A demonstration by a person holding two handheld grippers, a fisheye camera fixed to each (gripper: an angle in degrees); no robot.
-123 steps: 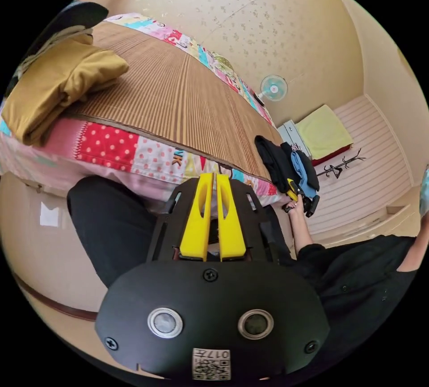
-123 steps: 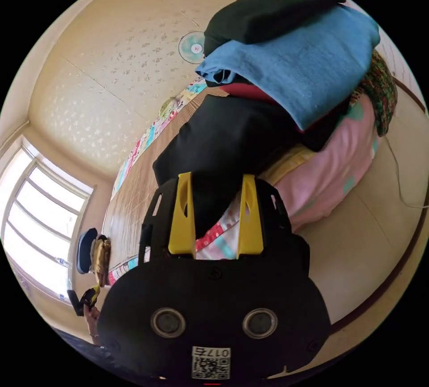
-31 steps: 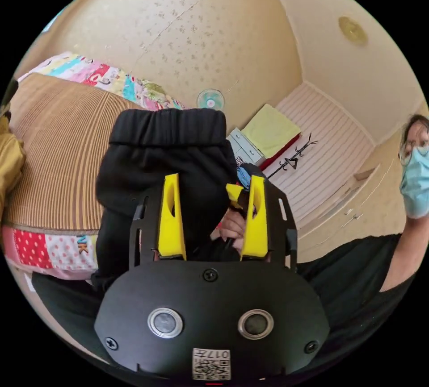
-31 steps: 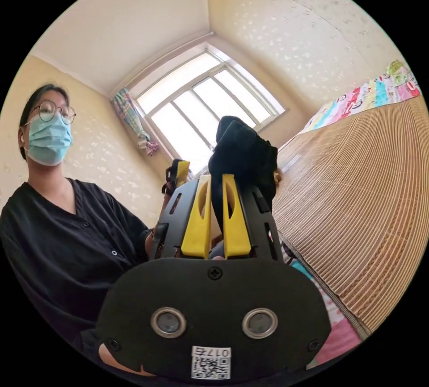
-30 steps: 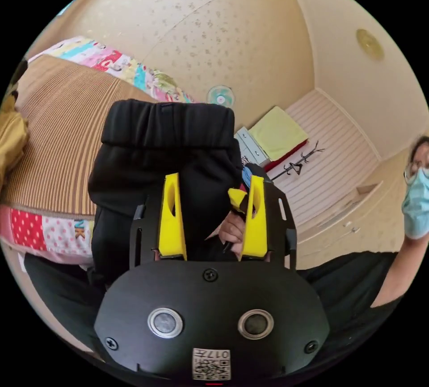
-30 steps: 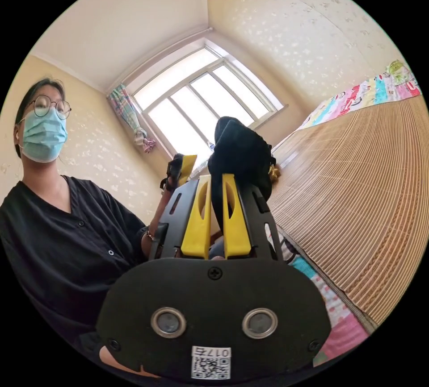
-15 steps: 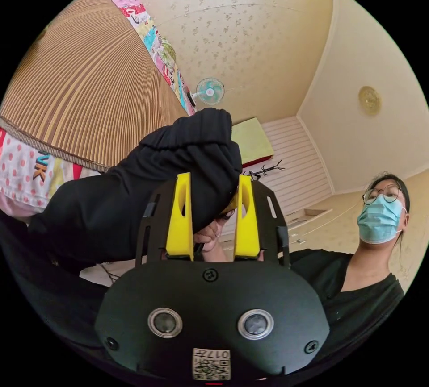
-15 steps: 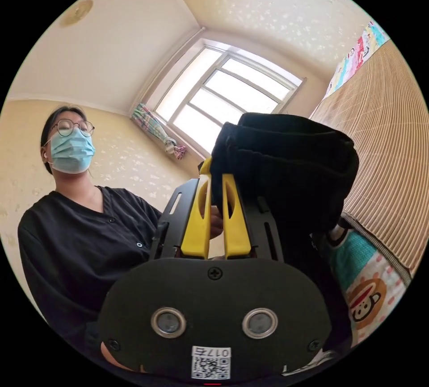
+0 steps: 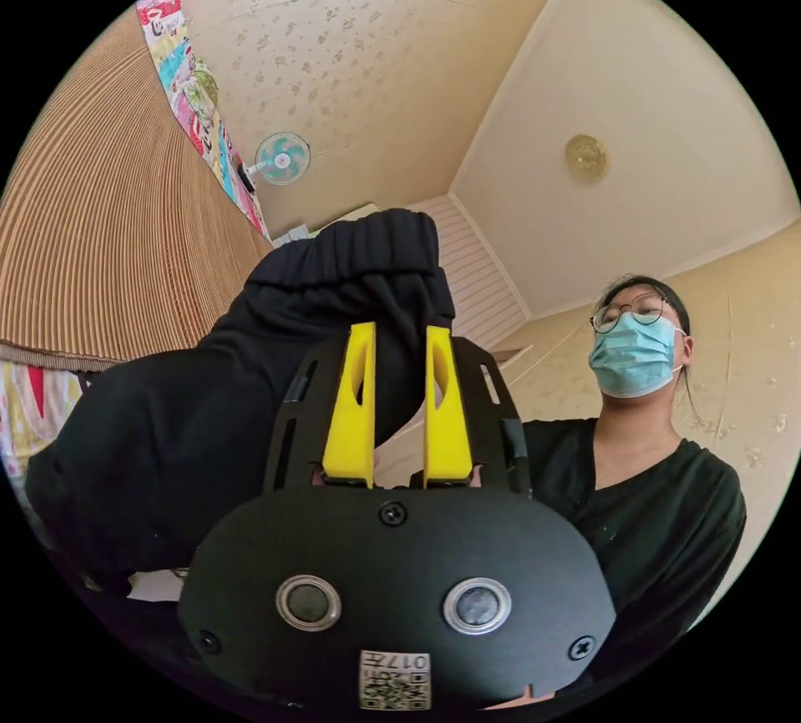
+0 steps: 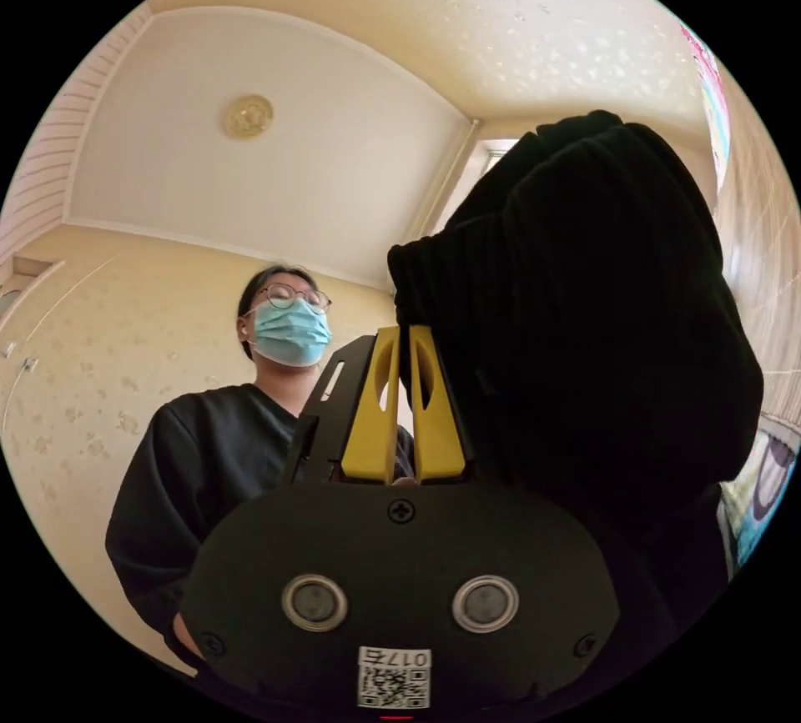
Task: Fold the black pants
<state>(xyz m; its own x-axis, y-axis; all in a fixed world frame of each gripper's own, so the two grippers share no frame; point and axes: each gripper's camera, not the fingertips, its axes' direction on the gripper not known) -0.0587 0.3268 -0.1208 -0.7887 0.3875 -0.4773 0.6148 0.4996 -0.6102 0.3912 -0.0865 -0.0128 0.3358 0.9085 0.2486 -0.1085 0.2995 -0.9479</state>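
You had the pants (image 9: 250, 389) bunched in the air off the mat's (image 9: 92, 239) edge, both grippers (image 9: 398, 339) (image 10: 401, 339) clamped narrowly on the waistband, so a thin bite could slip and drop them.

You have the black pants (image 9: 250, 356) lifted off the bed, held up in the air in a bunched mass. The fabric is plain black and thick, with a ribbed, gathered elastic waistband uppermost. In the left gripper view the waistband stands at the top, and the remaining cloth hangs down and away in a heavy fold. In the right gripper view the black pants (image 10: 601, 323) appear as a dark, rounded bulk, the ribbed band again topmost. The legs are not laid out; their ends cannot be told.
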